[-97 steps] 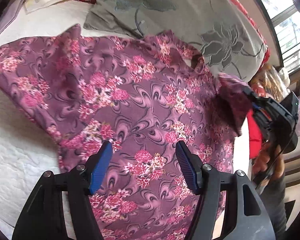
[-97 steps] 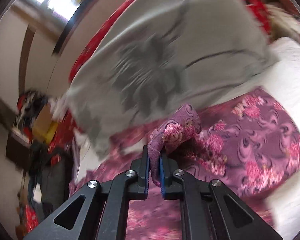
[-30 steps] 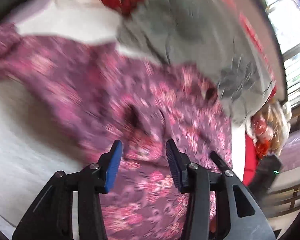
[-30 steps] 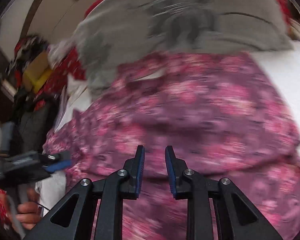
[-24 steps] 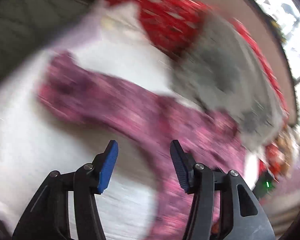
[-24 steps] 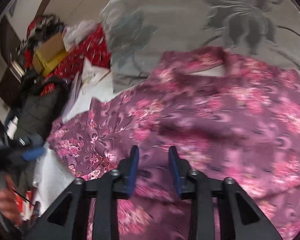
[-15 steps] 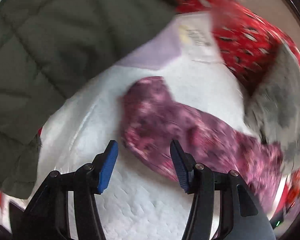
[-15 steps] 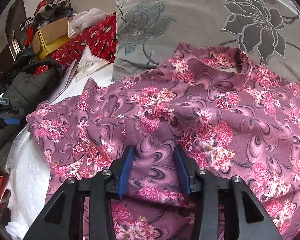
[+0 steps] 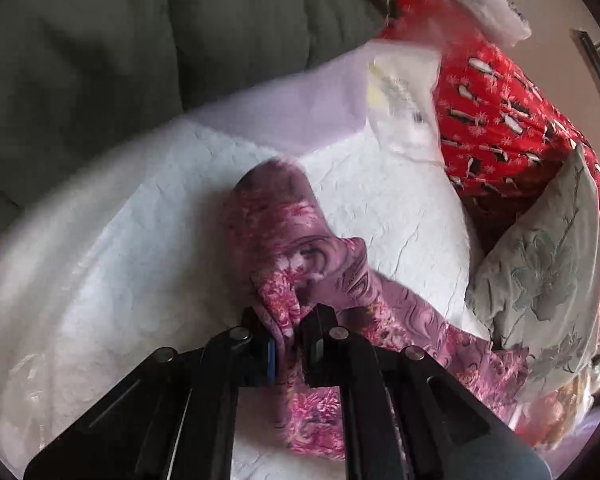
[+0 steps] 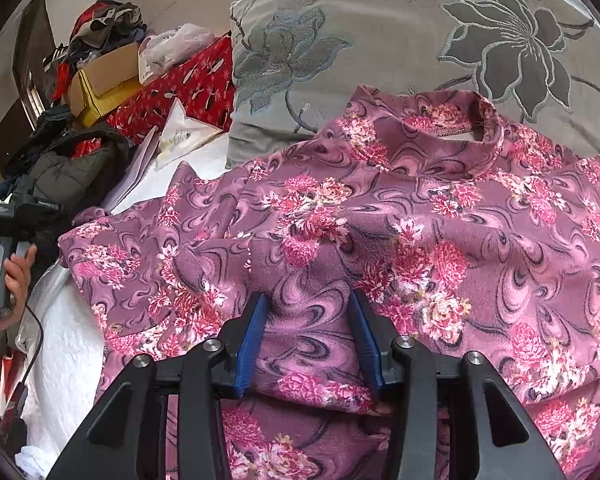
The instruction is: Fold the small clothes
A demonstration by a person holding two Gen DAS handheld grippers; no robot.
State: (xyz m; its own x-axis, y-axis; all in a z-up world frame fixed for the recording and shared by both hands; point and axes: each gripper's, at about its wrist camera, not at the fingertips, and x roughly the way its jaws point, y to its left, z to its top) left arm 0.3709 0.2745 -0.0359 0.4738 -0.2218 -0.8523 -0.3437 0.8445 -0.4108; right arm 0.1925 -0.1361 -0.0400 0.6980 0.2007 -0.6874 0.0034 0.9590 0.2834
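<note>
— White quilted bedding is seen under everything, with a grey flowered pillow at the far side. How are the tools set?

— The left gripper is clamped tight on the sleeve of the purple floral top, a pinch of cloth being held between its pads near the cuff end. The right gripper is held apart, its blue pads standing either side of a raised ridge of the top's body; no squeeze on the cloth can be made out.

— Where is the garment found?

— It is spread across the bedding, collar toward the pillow at the far side, the pinched sleeve stretched out to the left toward a dark padded jacket. Red patterned fabric and a cardboard box are seen beyond.

— How is the cloth judged to handle?

— It is judged soft, light and limp; it will sag and bunch wherever it is unsupported. A hold at the cuff or along a seam is best taken, so that the sleeve can be carried flat across the body, and a thick enough pinch is advised, since thin knit may slip from the pads.
</note>
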